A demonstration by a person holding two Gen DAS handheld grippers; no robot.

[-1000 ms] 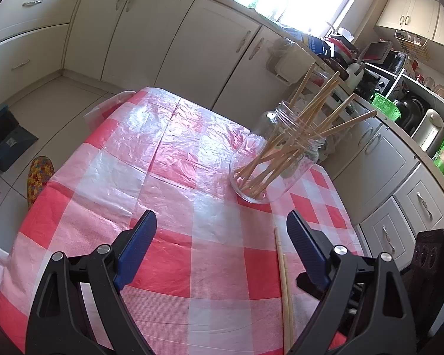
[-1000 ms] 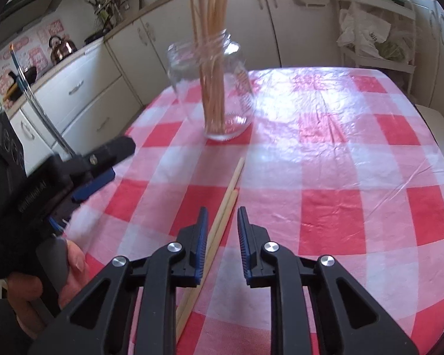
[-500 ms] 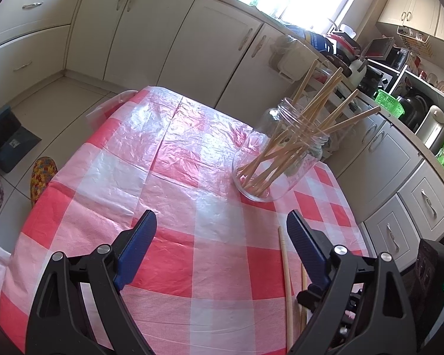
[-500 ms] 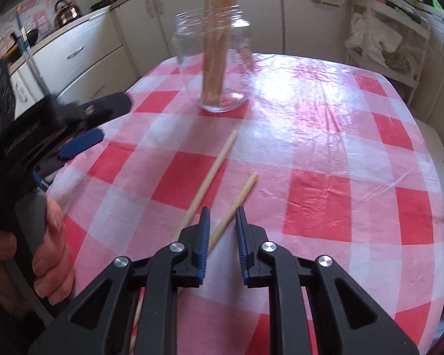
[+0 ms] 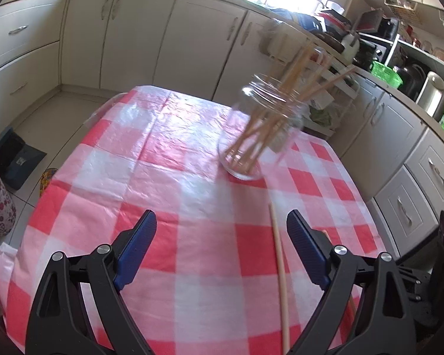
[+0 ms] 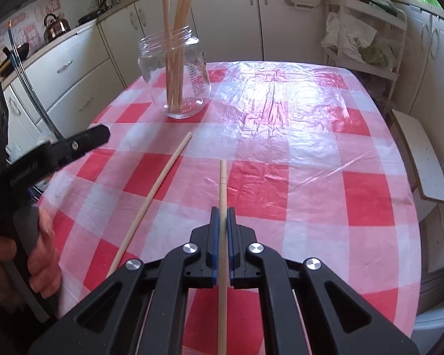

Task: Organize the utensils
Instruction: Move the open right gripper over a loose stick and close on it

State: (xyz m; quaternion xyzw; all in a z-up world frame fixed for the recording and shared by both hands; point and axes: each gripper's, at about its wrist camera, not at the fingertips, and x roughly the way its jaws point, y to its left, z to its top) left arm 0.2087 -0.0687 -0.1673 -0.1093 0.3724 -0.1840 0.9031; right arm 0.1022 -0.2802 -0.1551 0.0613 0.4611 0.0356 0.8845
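Writing: printed text on the glass jar (image 6: 174, 77), too small to read; lettering on the left gripper's (image 5: 221, 238) black body, unreadable
Right gripper (image 6: 221, 216): blue ribbed pads clamped together on a thin round wooden chopstick (image 6: 222, 189)
Left gripper: jaws wide apart, nothing between them
Second chopstick (image 6: 159, 183): flat on the glossy, crinkled red-and-white checked tablecloth (image 6: 281, 136), beside the held one
Jar: clear, round, holds upright wooden chopsticks

A jar (image 6: 174, 74) holding sticks (image 6: 177, 38) stands far left on the surface (image 6: 310, 136). Near it lies one loose stick (image 6: 151, 204). Another stick (image 6: 223, 186) sits right of that.
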